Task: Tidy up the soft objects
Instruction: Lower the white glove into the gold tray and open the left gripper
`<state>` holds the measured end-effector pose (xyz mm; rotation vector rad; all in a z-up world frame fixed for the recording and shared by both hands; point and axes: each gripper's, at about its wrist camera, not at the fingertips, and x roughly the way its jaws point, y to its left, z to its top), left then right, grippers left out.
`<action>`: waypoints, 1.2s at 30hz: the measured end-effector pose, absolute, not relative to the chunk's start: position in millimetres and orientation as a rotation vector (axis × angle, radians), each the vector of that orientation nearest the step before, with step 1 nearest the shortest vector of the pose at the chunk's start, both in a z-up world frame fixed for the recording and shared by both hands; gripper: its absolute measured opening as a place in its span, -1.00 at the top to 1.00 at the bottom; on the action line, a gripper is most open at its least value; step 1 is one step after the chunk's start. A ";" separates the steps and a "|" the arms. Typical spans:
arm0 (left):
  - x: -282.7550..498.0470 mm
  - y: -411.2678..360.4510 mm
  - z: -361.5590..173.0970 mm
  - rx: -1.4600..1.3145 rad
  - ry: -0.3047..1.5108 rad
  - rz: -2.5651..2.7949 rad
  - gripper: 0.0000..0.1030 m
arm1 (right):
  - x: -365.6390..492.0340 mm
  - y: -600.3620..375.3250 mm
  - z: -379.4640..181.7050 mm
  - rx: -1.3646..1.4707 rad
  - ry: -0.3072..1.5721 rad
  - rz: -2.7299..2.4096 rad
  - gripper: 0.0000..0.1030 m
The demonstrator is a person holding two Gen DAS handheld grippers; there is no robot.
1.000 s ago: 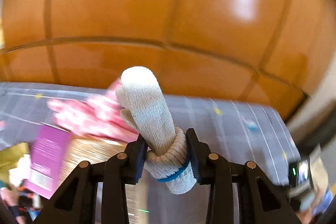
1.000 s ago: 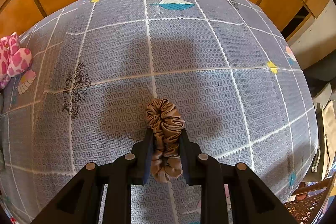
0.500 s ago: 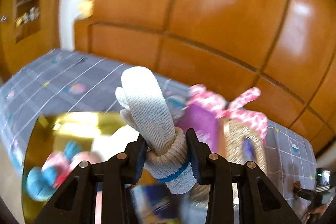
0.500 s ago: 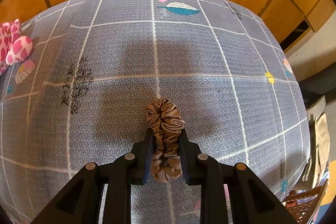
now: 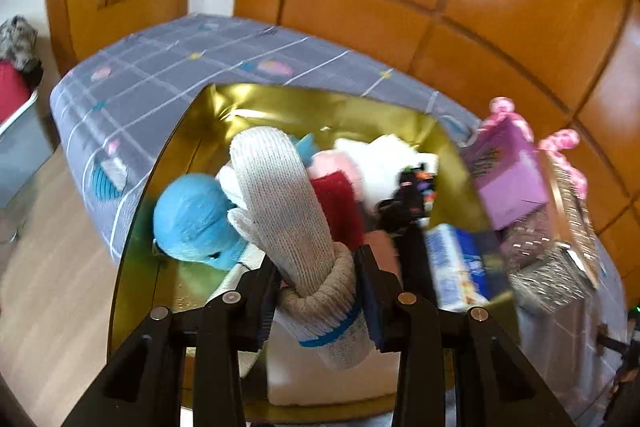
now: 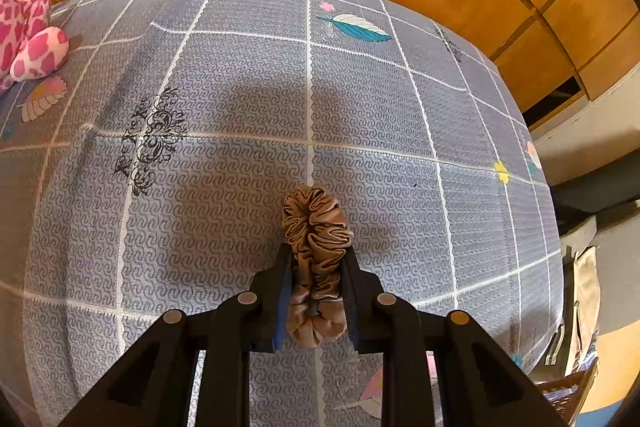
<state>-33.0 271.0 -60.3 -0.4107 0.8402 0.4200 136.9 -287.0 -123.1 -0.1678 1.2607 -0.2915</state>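
Gripping a knitted glove, the left gripper hangs over a gold box crowded with toys; the right gripper clamps a scrunchie above the bedspread

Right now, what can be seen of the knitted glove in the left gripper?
The knitted glove is off-white cotton-looking knit, rolled into a bundle, with a blue stripe near its cuff. The left gripper clamps it at the rolled cuff, fingers end pointing away from the camera. It hangs above the gold box of soft items, touching only the pads.
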 end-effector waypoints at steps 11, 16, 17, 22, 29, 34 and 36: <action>13.0 297.5 -70.9 -0.421 0.881 0.452 -0.26 | 129.4 -280.7 -116.2 -0.213 1.254 -0.298 0.60; 1.8 289.5 -70.4 -0.383 0.862 0.465 -0.53 | 127.4 -280.5 -113.6 -0.208 1.254 -0.298 0.60; -1.1 287.6 -69.3 -0.374 0.857 0.469 -0.54 | 127.6 -280.9 -113.4 -0.208 1.254 -0.298 0.60; -16.0 272.7 -55.1 -0.324 0.803 0.482 -0.74 | 131.8 -286.8 -113.3 -0.174 1.258 -0.295 0.62; -23.8 253.0 -27.6 -0.303 0.730 0.441 -0.90 | 135.1 -293.8 -108.0 -0.045 1.247 -0.233 0.63; -27.6 240.6 -18.4 -0.280 0.712 0.413 -0.94 | 133.8 -277.7 -96.8 -0.026 1.204 -0.155 0.62; -28.2 237.0 -17.0 -0.278 0.711 0.406 -0.94 | 133.0 -267.4 -87.2 -0.008 1.158 -0.109 0.62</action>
